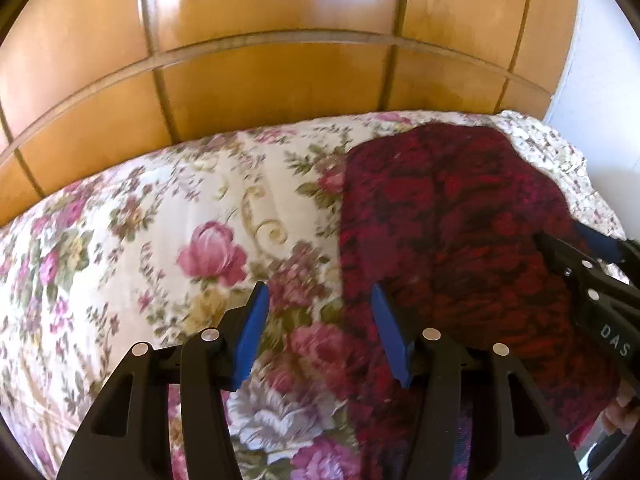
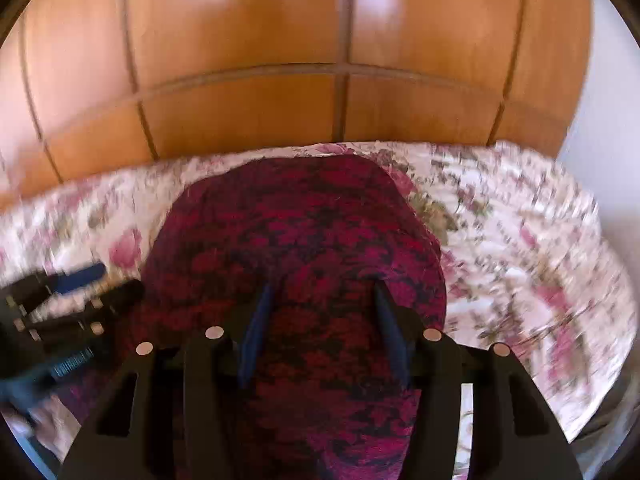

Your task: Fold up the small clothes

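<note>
One garment is in view: a dark red and black patterned knit garment (image 1: pixel 448 240), spread on a floral bedspread (image 1: pixel 132 240) printed with pink roses on cream. In the left wrist view the garment fills the right half of the frame, its left edge running down the middle; in the right wrist view it (image 2: pixel 304 248) takes the centre and runs down to the bottom edge, with the bedspread (image 2: pixel 520 240) showing on both sides.

Two grippers are visible, each with two blue-padded fingers on black frames. The left gripper (image 1: pixel 318 322) sits at the lower centre of its own view, over the garment's left edge: its left pad lies above the bedspread, its right pad above the red knit. The pads stand apart and press on nothing, so it is released. In the right wrist view it (image 2: pixel 76 292) appears blurred at the left edge, just beside the garment.

The right gripper (image 2: pixel 320 320) is at the lower centre of its own view, its pads apart with the knit seen between them. Motion blur keeps me from telling whether the pads touch the cloth. In the left wrist view it (image 1: pixel 592 256) enters from the right edge, over the garment's right side; part of a hand (image 1: pixel 620 412) shows below it.

Behind the bed, a wooden wardrobe (image 1: pixel 260 40) with panelled doors fills the upper half of both views, and a pale wall (image 1: pixel 600 80) shows at the right.
</note>
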{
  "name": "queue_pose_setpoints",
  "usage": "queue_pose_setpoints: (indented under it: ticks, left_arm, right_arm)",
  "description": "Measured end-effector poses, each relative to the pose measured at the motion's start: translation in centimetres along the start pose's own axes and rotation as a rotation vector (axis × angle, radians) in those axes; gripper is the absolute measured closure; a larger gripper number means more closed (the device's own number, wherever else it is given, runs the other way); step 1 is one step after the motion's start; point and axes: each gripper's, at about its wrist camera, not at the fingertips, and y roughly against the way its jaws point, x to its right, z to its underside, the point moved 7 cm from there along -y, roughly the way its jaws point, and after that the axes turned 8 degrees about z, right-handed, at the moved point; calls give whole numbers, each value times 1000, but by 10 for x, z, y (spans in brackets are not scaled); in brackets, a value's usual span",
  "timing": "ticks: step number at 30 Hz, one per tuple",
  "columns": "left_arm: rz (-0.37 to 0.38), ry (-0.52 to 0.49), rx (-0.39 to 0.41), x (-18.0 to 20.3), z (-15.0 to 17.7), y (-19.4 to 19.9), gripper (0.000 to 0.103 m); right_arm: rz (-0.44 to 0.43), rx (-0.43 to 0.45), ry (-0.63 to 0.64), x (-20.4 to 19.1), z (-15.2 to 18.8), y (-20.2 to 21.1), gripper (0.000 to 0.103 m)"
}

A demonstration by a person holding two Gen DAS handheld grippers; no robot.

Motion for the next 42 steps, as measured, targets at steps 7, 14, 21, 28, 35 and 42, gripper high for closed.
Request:
queue_pose_setpoints:
  ticks: [7,14,21,28,35,42]
  left_arm:
    - [13,59,-16,-4,8,-8,50]
    - [16,59,65,-2,3,23,40]
    - [33,60,153,2,2,55,28]
    - [23,52,192,4,7,75,28]
    - [-2,48,229,1,16,93,22]
    - [-28,41,262,-2,40,108,12]
  right_arm:
    - [18,26,-38,4,6,2,49]
    - [2,35,-133,20,1,23,26]
    - [9,61,-149,20,0,44,12]
    - [66,58,-200,26,7,56,6]
    - [158,96,-275,30,20,90,3]
    - [214,122,-305,13,45,119,2]
